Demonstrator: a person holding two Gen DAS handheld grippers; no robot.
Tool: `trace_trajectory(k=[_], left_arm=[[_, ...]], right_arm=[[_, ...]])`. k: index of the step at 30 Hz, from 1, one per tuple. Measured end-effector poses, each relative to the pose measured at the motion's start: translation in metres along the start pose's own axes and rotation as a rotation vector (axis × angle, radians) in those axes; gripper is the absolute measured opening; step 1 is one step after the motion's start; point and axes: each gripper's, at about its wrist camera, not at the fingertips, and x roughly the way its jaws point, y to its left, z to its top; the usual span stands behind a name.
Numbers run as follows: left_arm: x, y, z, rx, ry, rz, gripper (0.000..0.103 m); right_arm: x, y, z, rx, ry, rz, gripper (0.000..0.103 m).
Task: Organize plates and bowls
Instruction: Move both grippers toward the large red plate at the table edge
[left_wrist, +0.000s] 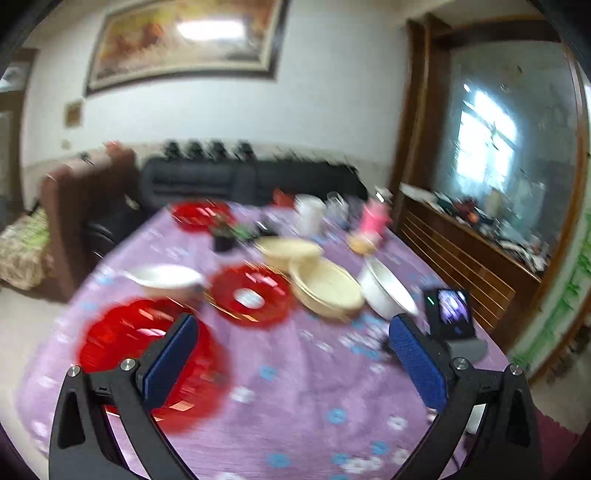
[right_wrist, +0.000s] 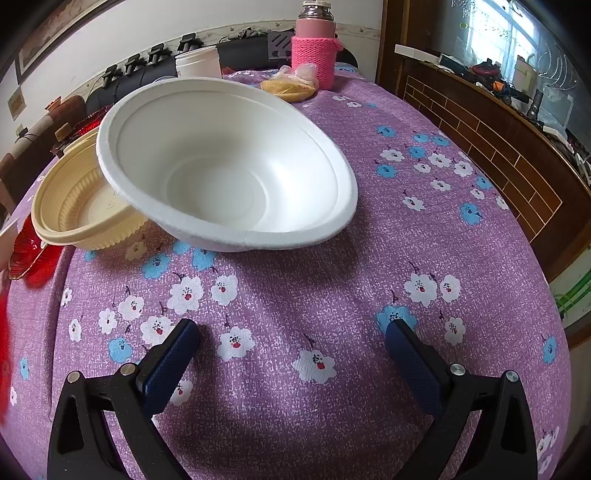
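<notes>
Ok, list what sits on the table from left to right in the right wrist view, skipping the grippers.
Red plate → cream bowl → white bowl → pink bottle, standing at the far edge of the table.

Daylight enters through the bright window (left_wrist: 484, 136) at far right. The left wrist view is smeared by motion blur, so the red translucent plastic plates (left_wrist: 147, 354) look streaky (perhaps glare too). The right wrist view is sharp; the white foam bowl (right_wrist: 229, 166) casts soft shadows on the purple flowered tablecloth (right_wrist: 332, 280). Fisheye bending darkens both pictures' corners.
</notes>
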Motion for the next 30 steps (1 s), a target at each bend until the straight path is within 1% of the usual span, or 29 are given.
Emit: trace_trajectory(k=[4,7,9,12,14,15,16,17,18,20,21,22,24,25,27,28,30], left_arm=[[-0.032,0.032,0.012,-0.034,-0.045,0.077,0.103],[-0.056,0.058,0.022,-0.088,-0.101,0.1,0.103],[-0.07,0.072,0.028,-0.106,-0.14,0.107,0.103],[-0.088,0.085,0.039,-0.116,-0.192,0.115,0.103],[-0.094,0.09,0.048,-0.114,-0.208,0.122,0.103],[-0.096,0.092,0.052,-0.113,-0.206,0.123,0.103],[-0.097,0.095,0.06,-0.111,-0.199,0.125,0.103],[-0.098,0.096,0.067,-0.109,-0.192,0.131,0.103],[-0.099,0.097,0.074,-0.106,-0.188,0.141,0.103],[-0.106,0.098,0.092,-0.086,-0.186,0.154,0.103],[-0.109,0.098,0.101,-0.081,-0.19,0.154,0.103],[-0.114,0.098,0.11,-0.078,-0.198,0.152,0.103],[-0.125,0.096,0.132,-0.066,-0.216,0.142,0.103],[-0.13,0.094,0.143,-0.059,-0.221,0.14,0.103],[-0.141,0.09,0.175,-0.041,-0.223,0.146,0.103],[-0.145,0.088,0.191,-0.03,-0.219,0.141,0.103],[-0.154,0.088,0.219,-0.029,-0.22,0.143,0.103]], right_arm=[[0.0,-0.001,-0.001,0.001,-0.002,0.004,0.102],[-0.003,-0.001,-0.002,0.002,-0.003,-0.005,0.102],[-0.011,-0.002,-0.005,0.016,-0.021,-0.023,0.101],[-0.042,0.0,-0.012,0.05,-0.07,0.068,0.1],[-0.077,0.01,-0.013,0.028,-0.133,0.136,0.1],[-0.093,0.015,-0.012,0.01,-0.169,0.157,0.1],[-0.12,0.023,-0.009,-0.02,-0.233,0.187,0.1],[-0.14,0.028,-0.006,-0.039,-0.276,0.21,0.1],[-0.153,0.032,-0.004,-0.052,-0.297,0.23,0.1],[-0.189,0.042,0.008,-0.08,-0.324,0.301,0.101],[-0.201,0.045,0.016,-0.093,-0.33,0.327,0.101],[-0.224,0.052,0.027,-0.124,-0.352,0.364,0.101],[-0.254,0.061,0.043,-0.161,-0.398,0.384,0.101],[-0.278,0.068,0.058,-0.182,-0.438,0.393,0.101],[-0.308,0.078,0.077,-0.2,-0.474,0.416,0.101],[-0.332,0.084,0.095,-0.206,-0.491,0.442,0.101],[-0.361,0.093,0.117,-0.206,-0.502,0.476,0.101]])
